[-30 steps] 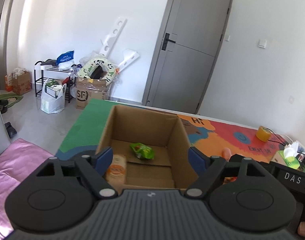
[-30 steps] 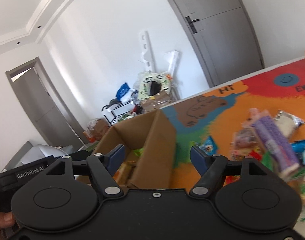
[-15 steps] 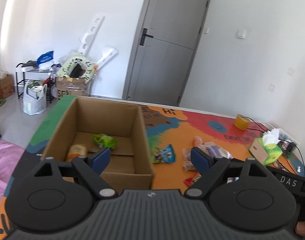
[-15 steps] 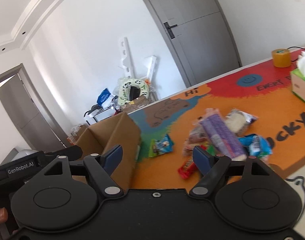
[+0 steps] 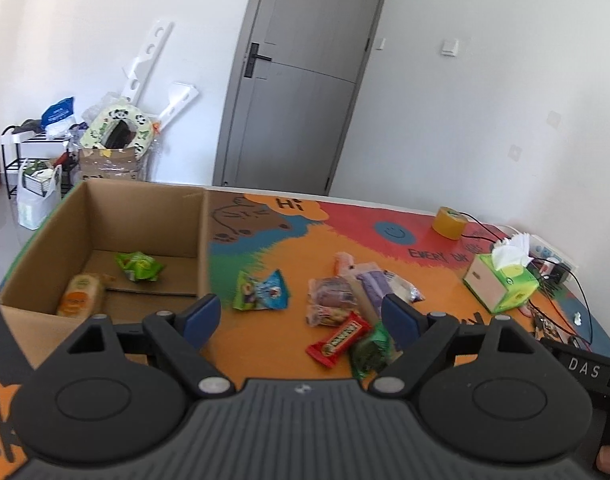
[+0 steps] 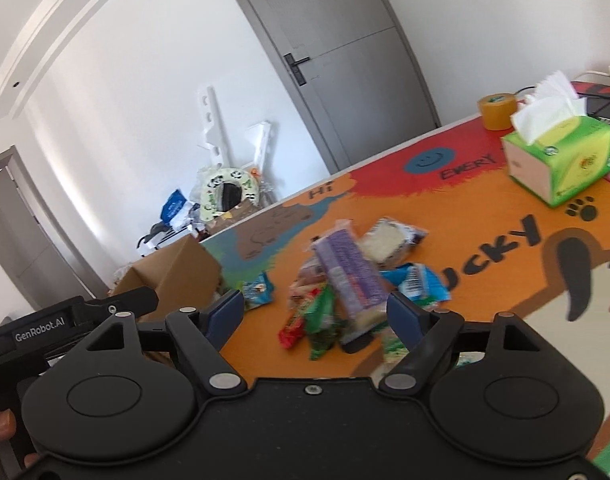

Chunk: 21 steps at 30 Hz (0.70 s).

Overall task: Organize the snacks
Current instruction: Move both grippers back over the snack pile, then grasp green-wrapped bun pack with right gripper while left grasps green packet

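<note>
An open cardboard box [image 5: 105,240] stands at the table's left, also in the right wrist view [image 6: 177,272]. It holds a green packet [image 5: 139,266] and an orange packet [image 5: 79,300]. A pile of snacks lies to its right: a purple pack [image 6: 349,268], a red bar [image 5: 339,338], a green packet [image 5: 371,350], a blue-green packet [image 5: 263,290]. My left gripper [image 5: 301,320] is open and empty, above the table between box and pile. My right gripper [image 6: 315,314] is open and empty, just before the pile.
A green tissue box [image 6: 561,160] and a roll of tape [image 6: 497,110] stand on the colourful table mat [image 5: 385,232] at the far right, with cables behind. A grey door and floor clutter lie beyond the table.
Both grippers have swung right, from over the box towards the snack pile. Both stayed open and empty.
</note>
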Available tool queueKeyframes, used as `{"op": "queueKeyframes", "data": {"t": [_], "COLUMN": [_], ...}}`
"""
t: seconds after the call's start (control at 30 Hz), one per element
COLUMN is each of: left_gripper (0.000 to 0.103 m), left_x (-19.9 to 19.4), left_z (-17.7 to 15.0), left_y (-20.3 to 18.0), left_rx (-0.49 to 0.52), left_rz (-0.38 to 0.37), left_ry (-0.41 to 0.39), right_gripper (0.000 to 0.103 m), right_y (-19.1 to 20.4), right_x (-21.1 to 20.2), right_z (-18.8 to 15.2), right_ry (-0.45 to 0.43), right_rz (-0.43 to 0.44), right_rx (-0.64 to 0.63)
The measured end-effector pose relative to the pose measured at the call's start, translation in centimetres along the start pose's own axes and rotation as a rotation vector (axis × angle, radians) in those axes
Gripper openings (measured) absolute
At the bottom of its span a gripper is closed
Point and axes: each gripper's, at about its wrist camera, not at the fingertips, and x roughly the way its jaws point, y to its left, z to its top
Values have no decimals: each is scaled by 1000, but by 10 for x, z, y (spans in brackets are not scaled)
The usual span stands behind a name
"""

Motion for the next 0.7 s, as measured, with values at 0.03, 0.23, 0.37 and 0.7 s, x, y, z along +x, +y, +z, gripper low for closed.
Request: {"op": "queueKeyframes", "data": {"t": [0.03, 0.23, 0.37, 0.7], "left_gripper": [87, 86, 84, 62], "left_x": [2, 18, 32, 64], "left_z": [-1, -7, -13, -22], "left_y": [-3, -15, -19, -28], "left_rx": [4, 13, 15, 18], "left_rz": [-3, -61, -82, -108], "left_ry": [4, 28, 57, 110], "right_gripper": [79, 78, 75, 75], "right_y": [-5, -23, -30, -48], "right_x": [-1, 2, 10, 35], "right_z": [0, -1, -4, -15], "right_ry": [1, 16, 42, 100], "right_rz": [-6, -50, -73, -110], "right_rx": [7, 24, 16, 19]}}
